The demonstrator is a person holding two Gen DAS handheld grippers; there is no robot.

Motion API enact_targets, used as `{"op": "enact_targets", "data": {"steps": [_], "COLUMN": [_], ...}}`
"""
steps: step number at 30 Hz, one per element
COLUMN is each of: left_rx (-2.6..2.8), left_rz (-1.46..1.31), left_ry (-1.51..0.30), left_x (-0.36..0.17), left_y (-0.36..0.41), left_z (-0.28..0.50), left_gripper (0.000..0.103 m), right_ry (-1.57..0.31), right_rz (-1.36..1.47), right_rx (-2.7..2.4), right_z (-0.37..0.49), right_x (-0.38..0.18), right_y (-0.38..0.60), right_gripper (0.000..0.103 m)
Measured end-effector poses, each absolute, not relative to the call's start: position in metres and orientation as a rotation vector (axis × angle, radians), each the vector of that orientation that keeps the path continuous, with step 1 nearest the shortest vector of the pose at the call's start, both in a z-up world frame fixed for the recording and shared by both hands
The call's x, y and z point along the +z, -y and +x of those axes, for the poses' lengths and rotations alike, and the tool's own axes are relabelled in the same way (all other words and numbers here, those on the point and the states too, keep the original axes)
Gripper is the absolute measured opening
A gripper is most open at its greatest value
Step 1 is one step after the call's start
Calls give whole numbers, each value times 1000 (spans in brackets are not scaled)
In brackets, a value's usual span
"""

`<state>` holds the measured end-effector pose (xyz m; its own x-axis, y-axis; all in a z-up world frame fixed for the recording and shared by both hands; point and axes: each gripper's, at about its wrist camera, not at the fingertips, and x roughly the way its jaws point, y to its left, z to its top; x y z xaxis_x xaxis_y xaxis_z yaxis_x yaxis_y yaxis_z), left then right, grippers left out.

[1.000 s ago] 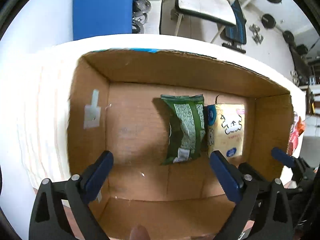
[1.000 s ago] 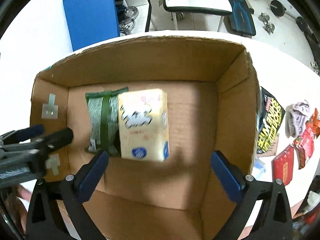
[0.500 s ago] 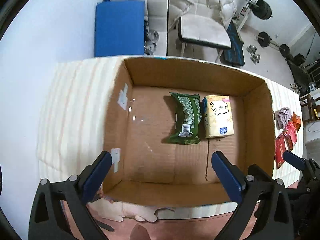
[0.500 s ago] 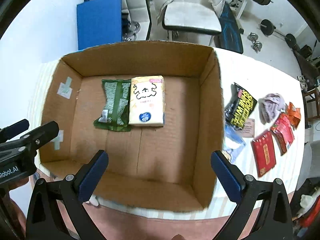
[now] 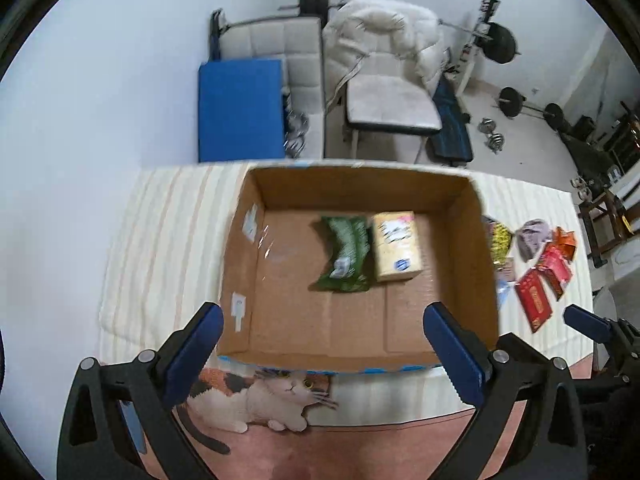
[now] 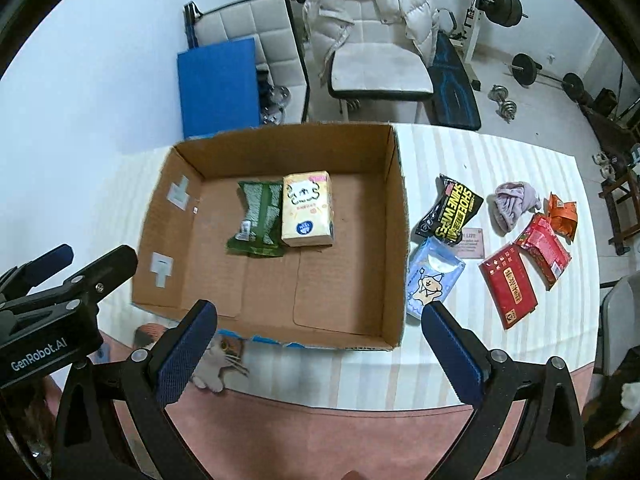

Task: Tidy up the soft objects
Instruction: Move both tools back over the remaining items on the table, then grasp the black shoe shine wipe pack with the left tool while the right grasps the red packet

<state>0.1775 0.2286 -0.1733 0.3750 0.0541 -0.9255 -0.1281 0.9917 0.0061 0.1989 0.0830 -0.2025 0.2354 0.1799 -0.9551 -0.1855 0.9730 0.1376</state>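
An open cardboard box (image 6: 394, 216) (image 5: 486, 264) stands on the striped table. Inside lie a green packet (image 6: 258, 220) (image 5: 344, 254) and a yellow tissue pack (image 6: 307, 208) (image 5: 397, 245), side by side. To the right of the box lie a black shoe-wipes pack (image 6: 450, 212), a light blue tissue pack (image 6: 432, 276), a lilac cloth (image 6: 514, 204), two red packs (image 6: 508, 286) and an orange packet (image 6: 562, 214). My left gripper (image 5: 320, 342) and right gripper (image 6: 318, 338) are both open and empty, held high above the near edge of the box.
A cat-print mat (image 5: 276, 396) lies at the table's near edge. Beyond the table are a blue pad (image 6: 218, 86), a chair with a white jacket (image 6: 372, 28) and weights (image 6: 528, 70) on the floor.
Both grippers have pulled up and back from inside the box. The box looks smaller now and the items on the table right of it have come into view.
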Motion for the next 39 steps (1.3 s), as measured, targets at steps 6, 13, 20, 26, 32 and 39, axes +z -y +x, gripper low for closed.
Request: {"op": "enact_targets", "data": {"steps": [6,13,20,26,32,39], "left_rx": [36,-174,-248,-209,-189,-199], "left_rz": [55,329,411,469,488,466], "left_ry": [-1165,-1260,-1506,-1684,-1769,-1828], "left_x": [-153,-195,-295,-382,-430,-453], "left_y": [-154,-14,62,84,87,85], "left_z": [209,294,364,396,409,404], "left_gripper": [103,103,102,102,98,55], "right_ry": [-1309,-1403,-1564,-1669,-1713,-1732], "right_rz": [85,101,6,-77,-115,-162], "right_rx": [215,33,75,136,176,177], "right_z": [207,239,274,289,300,302], "right_x": [-186,-233,-335,-411,-446,-461], "right_y": [-11,117,180,186,184,176], "right_gripper": [103,103,103,103,103,101]}}
